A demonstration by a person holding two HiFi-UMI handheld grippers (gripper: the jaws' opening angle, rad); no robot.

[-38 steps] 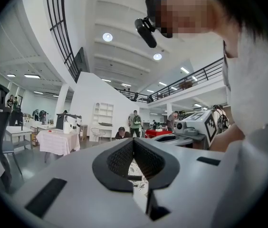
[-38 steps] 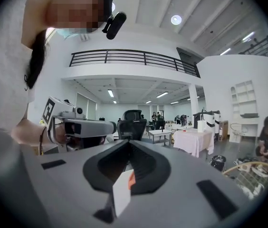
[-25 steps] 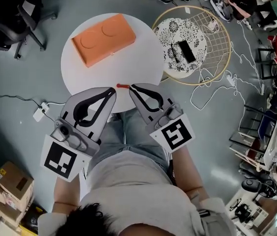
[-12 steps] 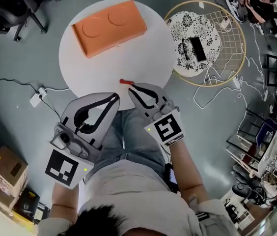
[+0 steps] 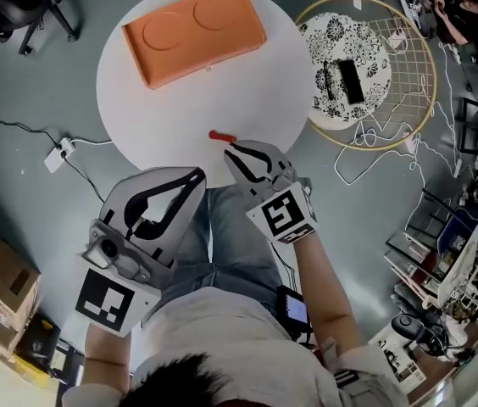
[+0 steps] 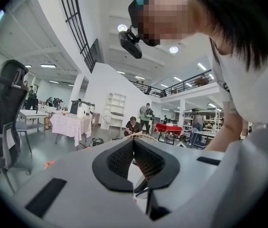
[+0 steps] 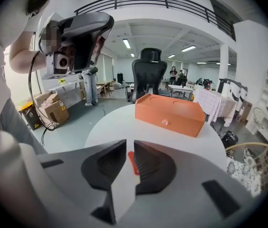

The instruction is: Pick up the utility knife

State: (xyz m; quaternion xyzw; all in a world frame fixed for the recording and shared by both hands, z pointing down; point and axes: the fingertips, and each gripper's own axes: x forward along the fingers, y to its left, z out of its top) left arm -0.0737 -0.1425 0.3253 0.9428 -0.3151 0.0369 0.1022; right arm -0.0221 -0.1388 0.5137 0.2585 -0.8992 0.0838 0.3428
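Grey floor runs all around a round white table, and from my remote seat I read the scene mostly off the head view. An orange box sits toward the far side of the tabletop, well apart from the utility knife, a small red thing lying alone near the table's near edge. My right gripper hovers just short of that knife with its jaws a narrow slit apart and clasping nothing. In the right gripper view the knife shows through the slit, resting on the white surface beyond the tips. My left gripper hangs off the table edge over the person's lap, its jaws pressed together at the tips and empty. To the right of the table stands a round wire rack holding a patterned mat. A power strip and cardboard boxes lie on the floor to the left.
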